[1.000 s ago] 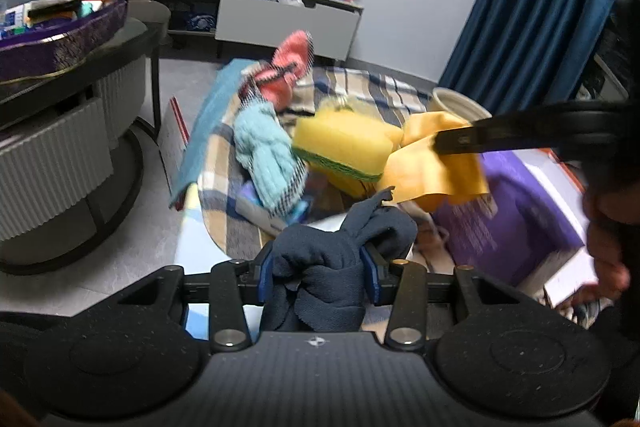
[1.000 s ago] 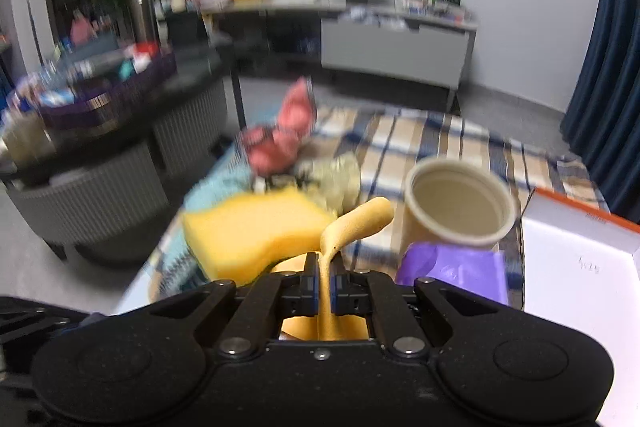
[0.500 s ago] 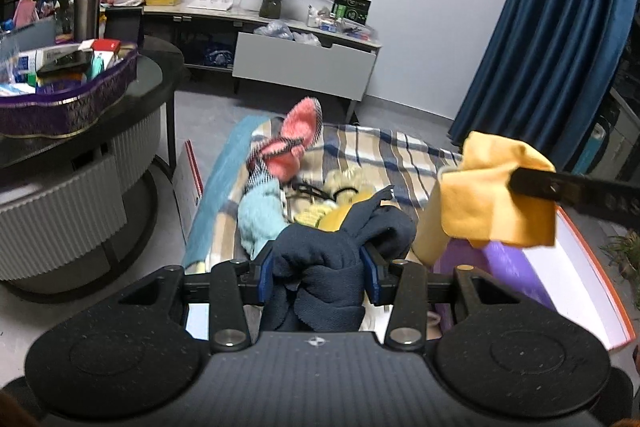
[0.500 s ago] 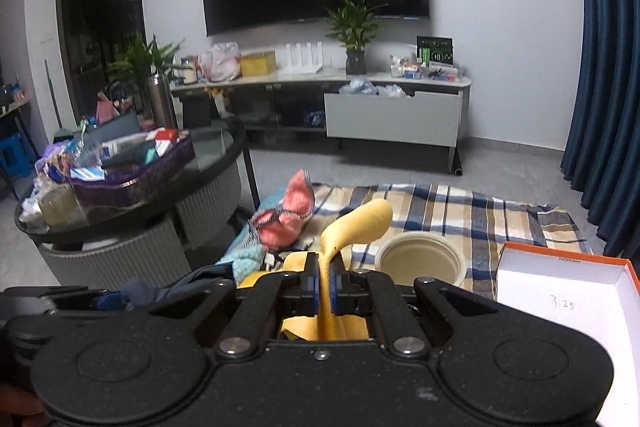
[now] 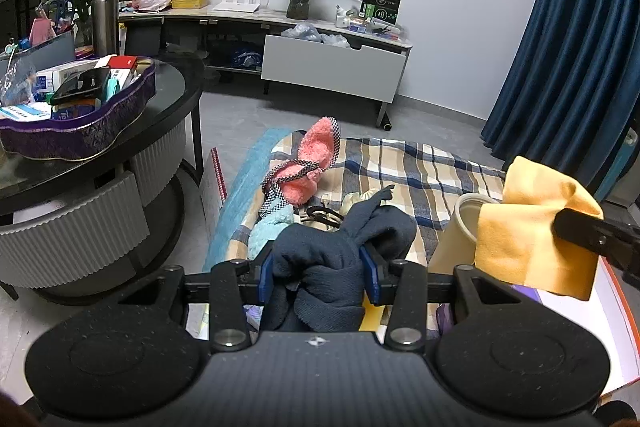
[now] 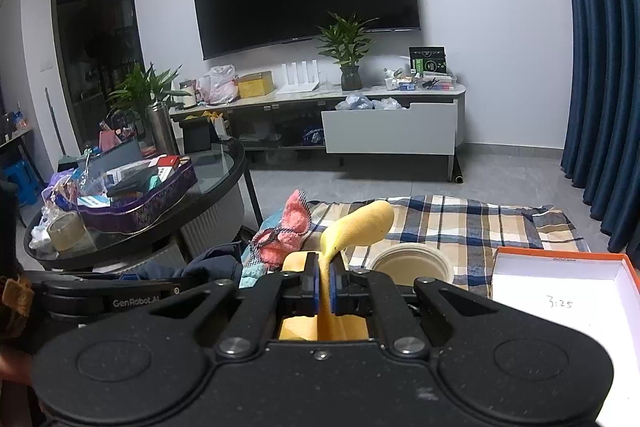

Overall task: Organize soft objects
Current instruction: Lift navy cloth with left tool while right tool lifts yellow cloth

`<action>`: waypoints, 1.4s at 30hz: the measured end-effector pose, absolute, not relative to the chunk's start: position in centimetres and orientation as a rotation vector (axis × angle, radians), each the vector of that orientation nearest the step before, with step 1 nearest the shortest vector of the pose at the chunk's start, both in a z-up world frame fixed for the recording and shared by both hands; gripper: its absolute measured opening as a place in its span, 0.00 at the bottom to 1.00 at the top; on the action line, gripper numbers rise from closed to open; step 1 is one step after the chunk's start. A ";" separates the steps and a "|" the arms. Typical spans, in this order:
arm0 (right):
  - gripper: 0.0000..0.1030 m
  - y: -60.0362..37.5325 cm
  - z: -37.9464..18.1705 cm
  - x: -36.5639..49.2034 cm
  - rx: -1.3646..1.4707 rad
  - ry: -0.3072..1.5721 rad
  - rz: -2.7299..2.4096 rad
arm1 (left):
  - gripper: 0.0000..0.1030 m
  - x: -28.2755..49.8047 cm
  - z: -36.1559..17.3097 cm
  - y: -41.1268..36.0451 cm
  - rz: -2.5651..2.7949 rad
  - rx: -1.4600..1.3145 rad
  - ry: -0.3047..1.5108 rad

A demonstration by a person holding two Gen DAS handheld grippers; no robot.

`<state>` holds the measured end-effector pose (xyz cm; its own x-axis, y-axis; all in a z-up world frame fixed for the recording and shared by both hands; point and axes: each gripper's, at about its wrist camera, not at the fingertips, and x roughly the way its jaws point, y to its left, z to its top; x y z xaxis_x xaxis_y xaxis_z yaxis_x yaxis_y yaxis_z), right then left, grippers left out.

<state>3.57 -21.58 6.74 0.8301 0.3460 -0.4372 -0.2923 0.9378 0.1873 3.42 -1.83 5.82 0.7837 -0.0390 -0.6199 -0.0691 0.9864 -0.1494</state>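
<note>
My left gripper [image 5: 320, 263] is shut on a dark blue cloth [image 5: 340, 255] and holds it up above the plaid blanket [image 5: 420, 163]. My right gripper [image 6: 325, 283] is shut on a yellow cloth [image 6: 360, 223], which also hangs in the left wrist view [image 5: 532, 223] beside a beige cup [image 5: 460, 235]. A pink fluffy item [image 5: 312, 159] and a light blue cloth [image 5: 268, 227] lie on the blanket. The cup [image 6: 410, 263] sits left of a white box with an orange rim [image 6: 560, 291].
A round black glass table [image 5: 120, 131] with a purple tray [image 5: 80, 131] of clutter stands at the left. A TV stand [image 5: 332, 63] runs along the back wall. Blue curtains [image 5: 580, 27] hang at the right.
Both grippers have risen with their cloths, well above the pile. The yellow sponge has dropped out of the left view. The yellow cloth moved right, over the cup and box.
</note>
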 end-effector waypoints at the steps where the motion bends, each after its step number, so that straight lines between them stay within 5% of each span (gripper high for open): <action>1: 0.05 -21.7 6.8 3.6 0.118 0.482 0.338 | 0.42 3.4 5.9 -2.0 0.016 -0.163 0.671; 42: 0.05 -27.4 6.3 4.8 0.205 0.464 0.222 | 0.42 5.9 6.1 -7.2 -0.049 -0.099 0.707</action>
